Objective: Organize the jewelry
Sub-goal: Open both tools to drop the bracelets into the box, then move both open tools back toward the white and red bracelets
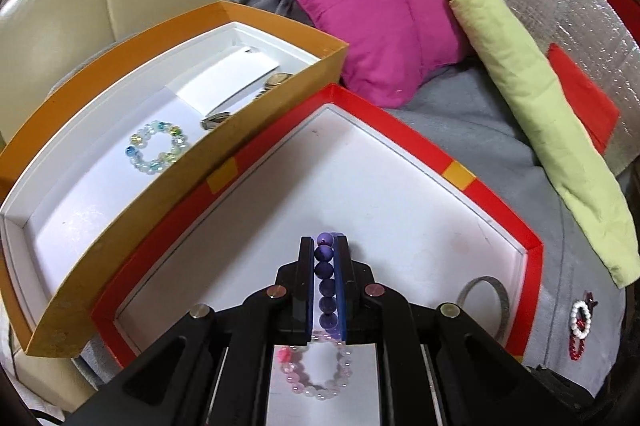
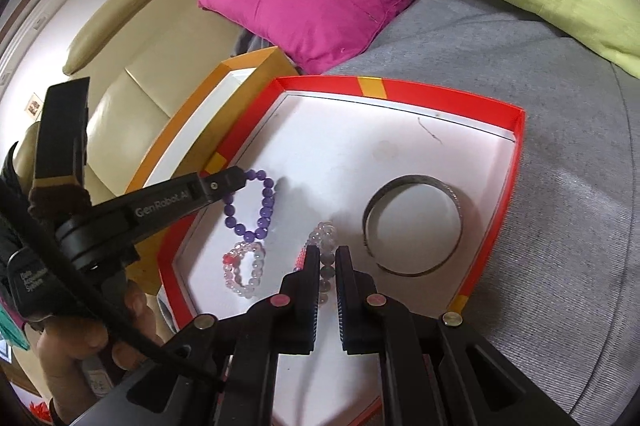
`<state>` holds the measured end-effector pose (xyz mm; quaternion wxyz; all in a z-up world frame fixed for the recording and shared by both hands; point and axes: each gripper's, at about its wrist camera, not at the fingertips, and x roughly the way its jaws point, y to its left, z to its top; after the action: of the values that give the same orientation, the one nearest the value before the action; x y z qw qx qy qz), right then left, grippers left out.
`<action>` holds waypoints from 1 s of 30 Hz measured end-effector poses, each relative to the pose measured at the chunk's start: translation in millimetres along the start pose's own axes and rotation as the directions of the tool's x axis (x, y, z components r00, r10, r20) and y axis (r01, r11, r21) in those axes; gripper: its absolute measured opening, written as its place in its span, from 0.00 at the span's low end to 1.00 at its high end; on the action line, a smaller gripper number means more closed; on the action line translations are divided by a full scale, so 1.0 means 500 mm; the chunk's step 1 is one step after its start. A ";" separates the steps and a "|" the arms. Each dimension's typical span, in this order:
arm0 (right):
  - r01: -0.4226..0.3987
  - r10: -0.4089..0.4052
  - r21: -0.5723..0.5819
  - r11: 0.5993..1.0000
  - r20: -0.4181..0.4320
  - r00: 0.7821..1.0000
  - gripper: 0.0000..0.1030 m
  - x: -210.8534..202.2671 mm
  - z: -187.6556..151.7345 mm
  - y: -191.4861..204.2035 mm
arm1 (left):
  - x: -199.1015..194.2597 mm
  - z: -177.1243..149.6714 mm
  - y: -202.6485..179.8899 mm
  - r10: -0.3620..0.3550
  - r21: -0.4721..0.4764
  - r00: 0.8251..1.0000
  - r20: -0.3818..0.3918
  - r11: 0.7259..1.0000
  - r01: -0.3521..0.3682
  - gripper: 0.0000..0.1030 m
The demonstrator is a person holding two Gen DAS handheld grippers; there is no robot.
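Holding the purple bead bracelet (image 2: 253,205) by one side, your left gripper (image 1: 325,244) is clenched on its strand, and the loop hangs down until its lowest beads touch the white floor of the red-rimmed box (image 2: 516,130), right against the pale pink bead bracelet (image 2: 244,268) lying there. Your right gripper (image 2: 328,253) is likewise clamped on a grey-and-pink bead bracelet (image 2: 325,238), also inside that box, beside the metal bangle (image 2: 414,224). To do this well, I'd lower each strand onto bare floor before letting go, keeping the purple loop off the pink one so they don't tangle. The orange-rimmed box (image 1: 120,162) alongside holds a blue-green bead bracelet (image 1: 158,146); two more bracelets (image 1: 579,330) wait on the grey blanket (image 2: 560,194).
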<state>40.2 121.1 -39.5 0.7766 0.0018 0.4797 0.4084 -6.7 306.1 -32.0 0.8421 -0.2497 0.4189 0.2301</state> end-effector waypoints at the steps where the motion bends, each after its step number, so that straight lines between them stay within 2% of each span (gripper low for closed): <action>1: 0.003 -0.003 0.001 1.000 -0.004 1.000 0.08 0.001 0.001 -0.001 | 0.001 0.000 0.001 0.011 0.000 1.000 0.000 1.000 -0.011 0.09; 6: 0.009 -0.009 0.027 1.000 -0.012 1.000 0.11 0.001 0.006 -0.009 | 0.003 0.001 0.011 0.043 -0.024 0.999 0.004 0.999 -0.043 0.10; 7: 0.009 -0.009 0.033 0.999 -0.010 1.000 0.11 0.000 0.006 -0.010 | 0.001 0.001 0.014 0.046 -0.034 0.999 0.007 0.998 -0.045 0.12; 9: 0.017 -0.016 0.042 0.999 -0.002 1.000 0.15 -0.005 0.007 -0.014 | -0.002 0.001 0.019 0.053 -0.051 0.998 0.015 0.997 -0.052 0.24; 10: 0.020 -0.020 0.046 0.999 0.001 1.000 0.28 -0.008 0.008 -0.016 | -0.005 0.001 0.021 0.061 -0.059 0.998 0.024 0.996 -0.059 0.34; 11: 0.021 -0.021 0.050 0.999 0.010 1.000 0.47 -0.015 0.009 -0.018 | -0.010 0.001 0.021 0.072 -0.063 0.997 0.039 0.996 -0.070 0.40; 13: 0.018 -0.021 0.055 0.998 0.048 0.999 0.63 -0.040 0.010 -0.022 | -0.023 0.000 0.016 0.092 -0.061 0.993 0.076 0.994 -0.088 0.47; 16: 0.027 -0.034 0.067 0.997 0.108 0.994 0.65 -0.089 0.015 -0.035 | -0.052 -0.006 -0.002 0.128 -0.045 0.980 0.153 0.991 -0.123 0.56; 18: 0.062 -0.078 0.096 0.993 0.176 0.981 0.74 -0.145 0.012 -0.060 | -0.075 -0.013 -0.020 0.137 -0.024 0.970 0.203 0.991 -0.135 0.59; 20: 0.101 -0.127 0.123 0.987 0.228 0.965 0.82 -0.194 0.003 -0.090 | -0.099 -0.024 -0.048 0.133 0.008 0.960 0.248 0.990 -0.139 0.67; 24: 0.207 -0.258 0.199 0.958 0.280 0.925 0.88 -0.285 -0.036 -0.184 | -0.144 -0.060 -0.126 0.092 0.105 0.939 0.332 0.985 -0.134 0.73; 27: 0.251 -0.324 0.269 0.930 0.276 0.905 0.88 -0.335 -0.078 -0.264 | -0.162 -0.095 -0.202 0.035 0.208 0.936 0.350 0.971 -0.114 0.77; 30: 0.281 -0.376 0.343 0.896 0.252 0.892 0.88 -0.374 -0.126 -0.345 | -0.162 -0.130 -0.274 -0.034 0.304 0.947 0.321 0.950 -0.069 0.79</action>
<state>63.7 -137.4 -2.7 0.8915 0.1007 0.4001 0.1873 -7.4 146.4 31.3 0.9258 -0.0691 0.3091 0.2065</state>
